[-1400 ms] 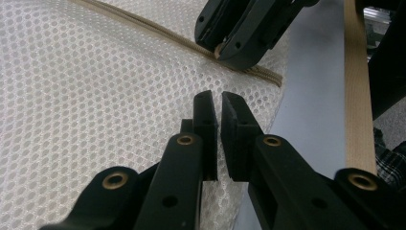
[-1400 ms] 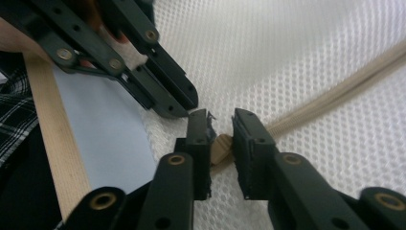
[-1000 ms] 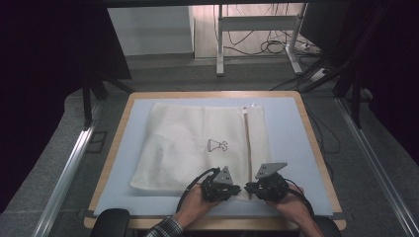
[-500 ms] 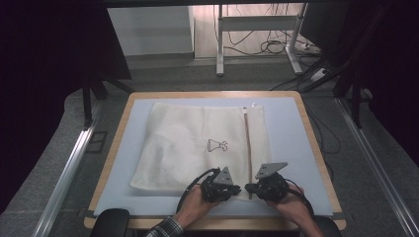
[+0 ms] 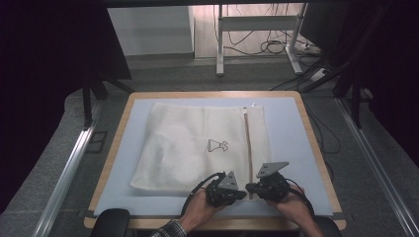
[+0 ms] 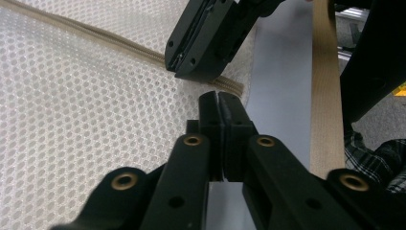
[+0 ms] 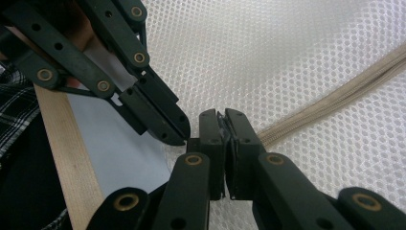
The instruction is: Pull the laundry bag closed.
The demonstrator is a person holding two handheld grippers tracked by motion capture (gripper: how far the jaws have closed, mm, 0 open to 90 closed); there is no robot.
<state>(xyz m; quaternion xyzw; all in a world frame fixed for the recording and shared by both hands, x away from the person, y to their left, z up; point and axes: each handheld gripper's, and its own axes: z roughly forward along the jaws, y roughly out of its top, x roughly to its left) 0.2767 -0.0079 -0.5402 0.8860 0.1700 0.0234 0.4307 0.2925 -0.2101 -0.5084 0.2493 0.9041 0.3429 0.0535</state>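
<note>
Mesh laundry bag (image 5: 197, 148) is the thing you are working on, and it is lying flat on the pale blue mat, its near edge close to the table's near edge (image 5: 217, 223) and its far edge close to the far one. You are bringing both tools to the near end of the tan zipper (image 5: 246, 148), which is running from near to far along the bag's right side. Your left gripper (image 5: 239, 193) is sitting with its jaws pressed together right at the zipper's end; whether it is pinching mesh I cannot tell. Your right gripper (image 5: 251, 187) is also standing jaws together, seemingly nipping a thin bit of the zipper end or its pull between the pads, though that part is too small to be sure of. I judge you are starting to open the zip: next you are needing one tool anchoring the fabric while the other is drawing the slider away along the teeth. The bag is a soft white honeycomb netting, slightly rumpled, rectangular, with a small dark printed emblem (image 5: 217, 145) farther off near its middle.
</note>
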